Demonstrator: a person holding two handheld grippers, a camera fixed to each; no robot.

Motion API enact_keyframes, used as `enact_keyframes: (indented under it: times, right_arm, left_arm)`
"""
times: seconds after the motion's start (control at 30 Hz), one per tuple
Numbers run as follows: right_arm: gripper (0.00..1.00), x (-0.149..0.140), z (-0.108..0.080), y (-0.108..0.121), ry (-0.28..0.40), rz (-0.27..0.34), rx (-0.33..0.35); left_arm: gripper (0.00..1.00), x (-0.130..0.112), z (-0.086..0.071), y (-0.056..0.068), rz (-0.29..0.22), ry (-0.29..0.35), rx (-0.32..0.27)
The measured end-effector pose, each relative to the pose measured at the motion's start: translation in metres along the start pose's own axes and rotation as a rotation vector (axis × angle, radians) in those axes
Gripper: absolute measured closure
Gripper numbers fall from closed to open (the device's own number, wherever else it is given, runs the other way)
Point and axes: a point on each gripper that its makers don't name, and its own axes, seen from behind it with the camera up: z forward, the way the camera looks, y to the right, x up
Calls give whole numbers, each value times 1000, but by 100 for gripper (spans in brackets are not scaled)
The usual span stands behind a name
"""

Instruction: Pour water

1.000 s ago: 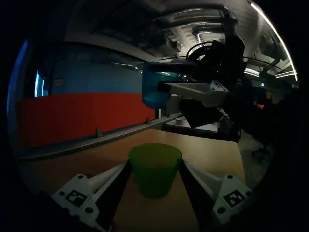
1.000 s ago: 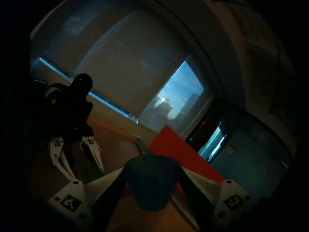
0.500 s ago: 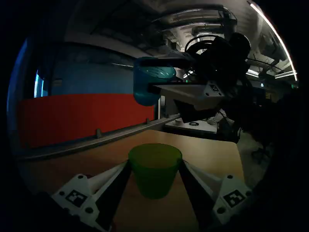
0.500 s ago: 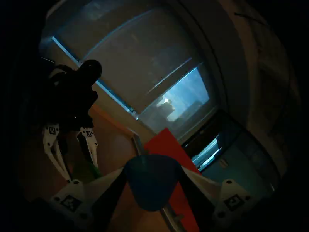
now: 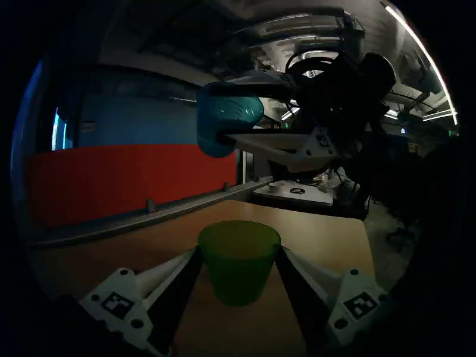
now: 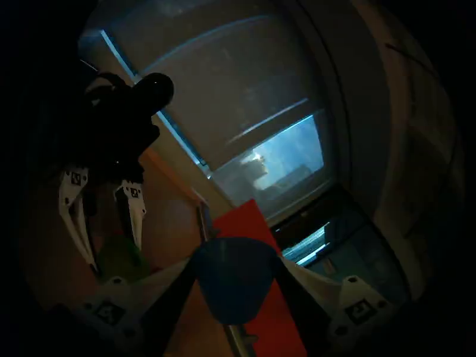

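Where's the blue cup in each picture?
Left gripper view: the blue cup is up high, left of the middle, tipped, in the right gripper.
Right gripper view: bottom middle, between that gripper's own fingers.
Shared landmark: the green cup, bottom middle in the left gripper view, lower left in the right gripper view.

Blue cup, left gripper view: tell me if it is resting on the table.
No, the blue cup hangs tipped sideways in the right hand-held gripper, well above the table.

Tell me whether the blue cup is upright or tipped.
Tipped. In the left gripper view the blue cup leans in the right claw, its inside showing, above the green cup.
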Motion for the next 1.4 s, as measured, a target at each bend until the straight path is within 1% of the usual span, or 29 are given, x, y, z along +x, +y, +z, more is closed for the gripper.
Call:
enact_keyframes:
  times: [0.47, 0.87, 1.4]
  right_arm:
    - [9, 0, 1, 5, -9, -114, -20]
    - [9, -1, 1, 10, -10, -167, -38]
    - [9, 1, 0, 17, -8, -219, -56]
  left_arm:
    - [14, 2, 2, 3, 5, 0, -6]
    - [14, 3, 2, 6, 14, -1, -9]
    - [14, 4, 2, 8, 16, -1, -11]
